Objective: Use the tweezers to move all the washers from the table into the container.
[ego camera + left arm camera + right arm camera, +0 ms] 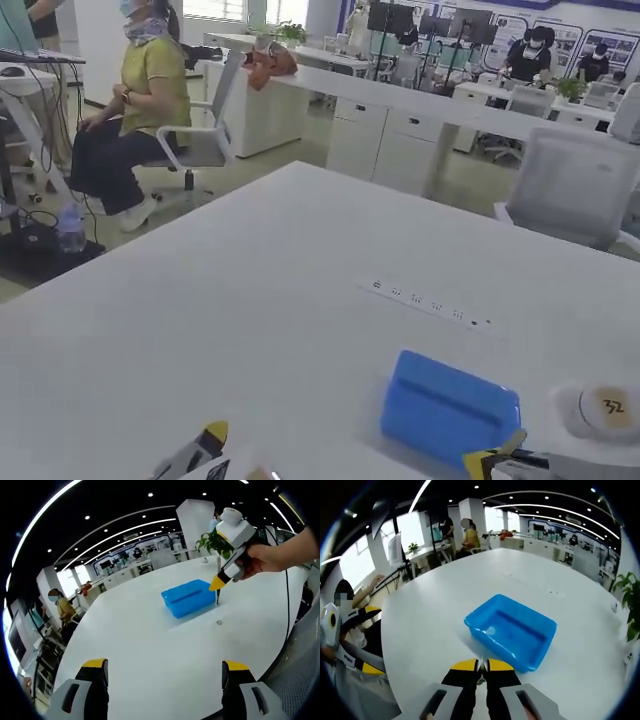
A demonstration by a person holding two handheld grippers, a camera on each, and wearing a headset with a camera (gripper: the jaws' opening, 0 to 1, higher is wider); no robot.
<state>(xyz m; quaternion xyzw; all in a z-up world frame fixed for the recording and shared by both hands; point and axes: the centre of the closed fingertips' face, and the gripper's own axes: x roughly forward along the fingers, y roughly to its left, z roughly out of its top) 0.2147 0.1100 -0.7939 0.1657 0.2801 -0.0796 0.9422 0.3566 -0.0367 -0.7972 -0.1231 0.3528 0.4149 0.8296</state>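
Observation:
A blue container sits on the white table near its front right. In the left gripper view a small washer lies on the table just in front of the container. My right gripper is held in a hand above that spot, with the tweezers pointing down at the table beside the container. In its own view the right gripper is shut on the tweezers, close to the container. A pale speck lies inside. My left gripper is open and holds nothing.
A power strip lies across the table behind the container. A round white puck marked 32 sits to the container's right. A potted plant stands at the table's far end. A seated person and office chairs are beyond the table.

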